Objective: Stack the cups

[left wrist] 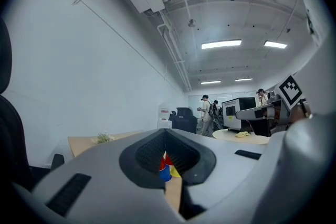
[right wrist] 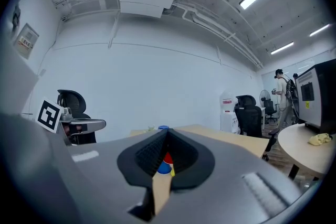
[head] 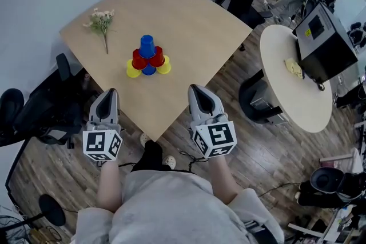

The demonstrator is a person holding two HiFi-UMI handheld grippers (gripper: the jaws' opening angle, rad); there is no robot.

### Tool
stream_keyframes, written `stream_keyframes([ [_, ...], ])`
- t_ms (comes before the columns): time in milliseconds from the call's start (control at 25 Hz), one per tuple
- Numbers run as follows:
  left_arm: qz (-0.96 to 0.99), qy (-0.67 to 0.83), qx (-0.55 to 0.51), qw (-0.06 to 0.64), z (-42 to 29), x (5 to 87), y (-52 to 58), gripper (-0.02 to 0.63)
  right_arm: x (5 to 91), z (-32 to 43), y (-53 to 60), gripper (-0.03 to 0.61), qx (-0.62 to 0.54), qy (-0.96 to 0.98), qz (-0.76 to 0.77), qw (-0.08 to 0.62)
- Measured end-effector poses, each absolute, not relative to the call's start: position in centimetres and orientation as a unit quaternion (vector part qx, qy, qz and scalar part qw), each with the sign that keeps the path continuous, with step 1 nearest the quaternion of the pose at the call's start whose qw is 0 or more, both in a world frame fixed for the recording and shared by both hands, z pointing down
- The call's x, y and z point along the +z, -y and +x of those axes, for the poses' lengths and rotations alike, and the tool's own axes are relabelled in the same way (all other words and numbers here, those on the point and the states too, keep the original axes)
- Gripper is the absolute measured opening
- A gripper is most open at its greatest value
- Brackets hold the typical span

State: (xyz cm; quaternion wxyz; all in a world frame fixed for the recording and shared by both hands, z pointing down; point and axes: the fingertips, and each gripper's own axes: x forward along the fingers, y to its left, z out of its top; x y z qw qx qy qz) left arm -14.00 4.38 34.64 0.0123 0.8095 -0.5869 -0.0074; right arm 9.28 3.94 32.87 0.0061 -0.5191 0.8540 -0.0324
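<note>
- At the lower middle of the head view, the left gripper (head: 108, 95) and the right gripper (head: 198, 91) are held side by side, level, with their tips at the near edge of the table (head: 189, 26).
- Jaws of the left gripper (left wrist: 166, 136) are seen pressed together in the left gripper view, with nothing pinched between them.
- Jaws of the right gripper (right wrist: 167, 136) are likewise pressed together on nothing in the right gripper view.
- Judged reason for this pose: both tools are parked clear of the work, so nothing can be knocked.
- Cups (head: 148, 57) are found above the grippers in the head view, at the middle of the table, well apart from both tips and roughly between their two lines of aim.
- Arrangement noted: a pyramid, with a yellow cup (head: 132, 70), a lower blue cup (head: 148, 70) and a second yellow cup (head: 164, 67) at the base, two red cups (head: 139, 59) above them, and a top blue cup (head: 147, 46).
- Pyramid is glimpsed far off through each jaw notch, low in the centre of both gripper views (left wrist: 166, 168) (right wrist: 166, 162).
- Judgement: if a pyramid is meant, stacking looks complete; if nesting is meant, nothing has been started.
- Sprig of flowers (head: 101, 23) lies at the table's upper left, well apart from the cups.
- Round table (head: 297, 94) stands at the right of the frame, not involved.
</note>
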Motion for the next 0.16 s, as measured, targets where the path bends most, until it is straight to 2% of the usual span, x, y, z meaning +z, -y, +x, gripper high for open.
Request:
stream_keyframes([
  [160, 0.809, 0.588, -0.006, 0.013, -14.12, 34.91, -4.52, 0.008, 33.18, 9.07, -4.07, 0.012, -0.034, -0.855, -0.517, 0.006],
])
